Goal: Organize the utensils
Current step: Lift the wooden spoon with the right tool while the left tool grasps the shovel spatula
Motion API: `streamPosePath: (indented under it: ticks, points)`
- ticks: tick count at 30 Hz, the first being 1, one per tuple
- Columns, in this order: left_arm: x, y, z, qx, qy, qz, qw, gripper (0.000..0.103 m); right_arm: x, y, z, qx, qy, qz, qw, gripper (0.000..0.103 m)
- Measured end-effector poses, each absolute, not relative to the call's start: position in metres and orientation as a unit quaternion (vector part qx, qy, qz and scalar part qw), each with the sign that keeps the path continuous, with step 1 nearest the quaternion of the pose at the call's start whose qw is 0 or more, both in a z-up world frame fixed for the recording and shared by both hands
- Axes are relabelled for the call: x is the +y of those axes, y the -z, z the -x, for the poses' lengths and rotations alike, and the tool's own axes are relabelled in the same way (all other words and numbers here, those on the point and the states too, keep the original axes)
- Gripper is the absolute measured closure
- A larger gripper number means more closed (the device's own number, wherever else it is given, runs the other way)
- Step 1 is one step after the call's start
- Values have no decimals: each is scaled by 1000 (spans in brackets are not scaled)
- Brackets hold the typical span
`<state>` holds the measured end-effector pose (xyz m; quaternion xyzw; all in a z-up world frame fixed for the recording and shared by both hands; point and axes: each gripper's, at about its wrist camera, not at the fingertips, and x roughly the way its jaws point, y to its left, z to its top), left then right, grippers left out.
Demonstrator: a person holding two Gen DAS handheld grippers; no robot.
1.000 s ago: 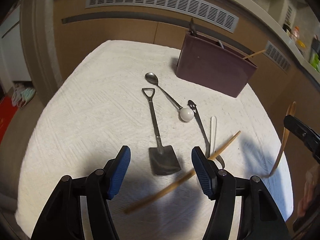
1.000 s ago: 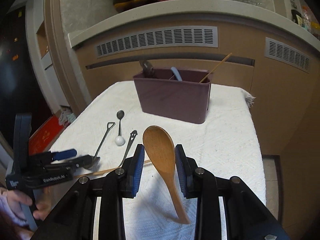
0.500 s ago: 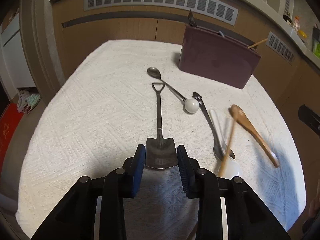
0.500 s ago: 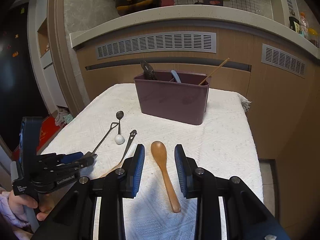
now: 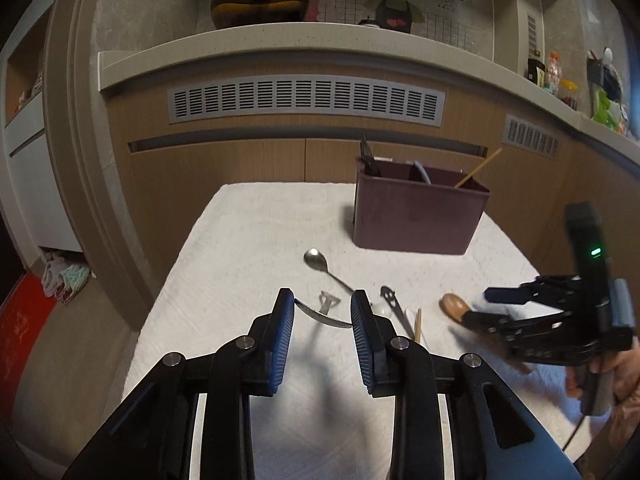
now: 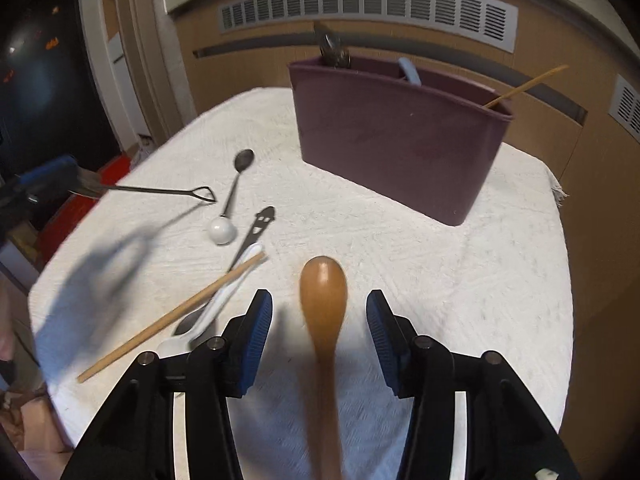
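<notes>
My left gripper [image 5: 323, 320] is shut on the blade of a metal shovel-shaped spoon [image 5: 322, 314] and holds it above the white cloth; in the right wrist view the spoon [image 6: 160, 191] juts out level from the left gripper [image 6: 72, 182]. My right gripper [image 6: 319, 320] is open, its fingers either side of a wooden spoon [image 6: 323, 308] lying on the cloth. The maroon utensil holder [image 6: 400, 140] stands at the back with a chopstick and other utensils in it.
On the cloth lie a ball-ended metal spoon [image 6: 230, 200], a dark face-handled utensil [image 6: 256, 232], a white spoon [image 6: 216, 312] and a wooden chopstick [image 6: 172, 316]. The table's cloth edge [image 6: 560, 240] drops off at the right. Wooden cabinets stand behind.
My left gripper shut on the shovel spoon and lifted it off the cloth. My right gripper let go of the wooden spoon, which now lies on the cloth, and opened wider.
</notes>
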<state>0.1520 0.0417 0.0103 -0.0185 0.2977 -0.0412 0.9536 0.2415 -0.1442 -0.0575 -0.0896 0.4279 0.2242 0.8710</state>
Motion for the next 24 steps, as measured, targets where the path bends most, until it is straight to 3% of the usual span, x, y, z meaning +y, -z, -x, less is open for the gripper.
streamPosePath:
  ticks: [4,7,24]
  points:
    - [45,-16,-158,296,48,25,954,73,-135,74,-257,455,-240,93,852,56]
    - [47,-18,-160,294,52,26,954,74,-131,71,-254,448,-232,105,857,76]
    - [42,-48,-142,268,88,32,959,82,-166,-37,-180,307,-221,2,926,76]
